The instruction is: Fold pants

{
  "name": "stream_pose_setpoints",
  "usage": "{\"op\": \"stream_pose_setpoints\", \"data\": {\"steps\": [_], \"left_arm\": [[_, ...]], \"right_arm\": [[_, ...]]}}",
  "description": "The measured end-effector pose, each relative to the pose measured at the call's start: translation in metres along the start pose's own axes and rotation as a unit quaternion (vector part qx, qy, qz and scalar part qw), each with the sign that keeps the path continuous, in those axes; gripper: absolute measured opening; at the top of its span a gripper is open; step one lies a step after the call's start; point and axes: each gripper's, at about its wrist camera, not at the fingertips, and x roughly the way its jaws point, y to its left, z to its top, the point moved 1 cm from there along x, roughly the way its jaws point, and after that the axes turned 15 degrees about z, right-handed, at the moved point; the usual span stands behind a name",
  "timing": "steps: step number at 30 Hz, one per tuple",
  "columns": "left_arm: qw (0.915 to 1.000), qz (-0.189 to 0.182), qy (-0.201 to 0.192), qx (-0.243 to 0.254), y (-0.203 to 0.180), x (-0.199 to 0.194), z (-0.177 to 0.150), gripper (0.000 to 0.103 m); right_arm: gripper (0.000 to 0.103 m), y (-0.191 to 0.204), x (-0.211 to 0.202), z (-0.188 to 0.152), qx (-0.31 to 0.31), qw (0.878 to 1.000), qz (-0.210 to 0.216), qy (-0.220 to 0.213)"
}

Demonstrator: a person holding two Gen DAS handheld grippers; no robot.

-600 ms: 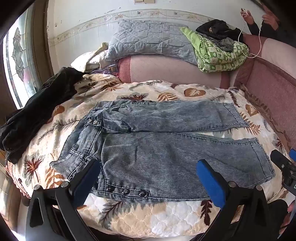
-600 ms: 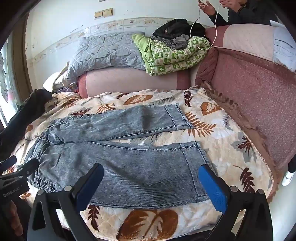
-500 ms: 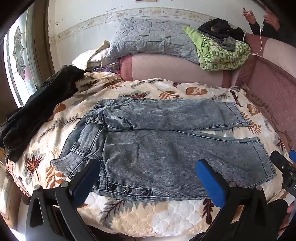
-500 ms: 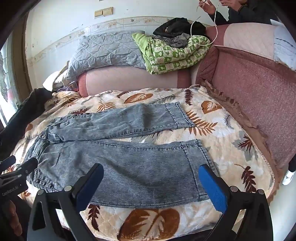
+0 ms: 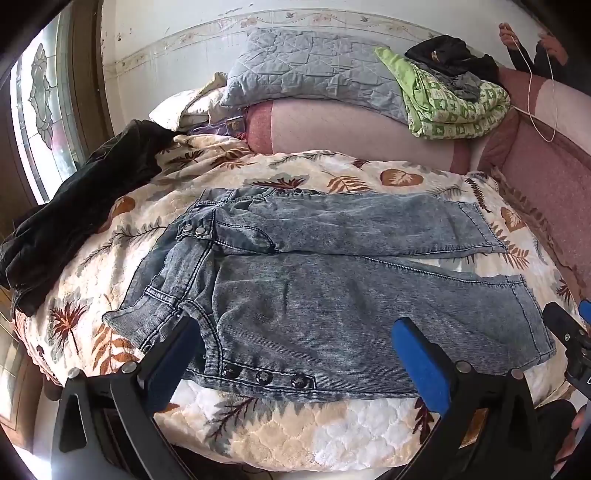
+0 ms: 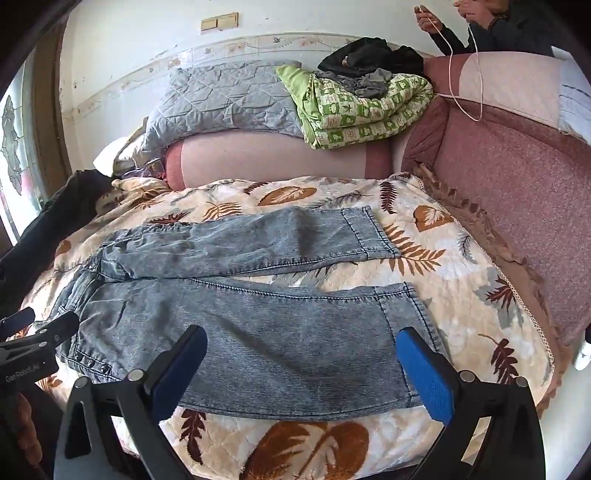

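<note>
Grey-blue denim pants (image 5: 332, 295) lie flat on a leaf-print quilt (image 5: 295, 435), waist to the left and both legs stretched to the right. My left gripper (image 5: 295, 332) hovers open over the near leg by the waist and the row of snap buttons, with nothing between its fingers. My right gripper (image 6: 301, 339) hovers open over the same leg of the pants (image 6: 258, 332) near its hem, also holding nothing. The far leg lies parallel behind, a strip of quilt showing between the two legs.
A black garment (image 5: 85, 206) lies on the quilt's left side by a window (image 5: 40, 110). A grey pillow (image 5: 314, 70) and a green folded blanket (image 5: 454, 107) rest on the pink padded rim behind. A person's hands (image 6: 428, 18) hold a white cable at the upper right.
Both views have shifted only slightly. The pants lie as before and both grippers stay open.
</note>
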Motion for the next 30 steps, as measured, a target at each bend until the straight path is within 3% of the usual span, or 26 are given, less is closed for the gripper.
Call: {"op": "stream_pose_setpoints", "data": {"steps": [30], "left_arm": [[0.9997, -0.001, 0.024, 0.001, 0.003, 0.024, -0.005, 0.103]], "right_arm": [[0.103, 0.008, 0.021, -0.003, -0.023, 1.0, 0.018, -0.008]]}}
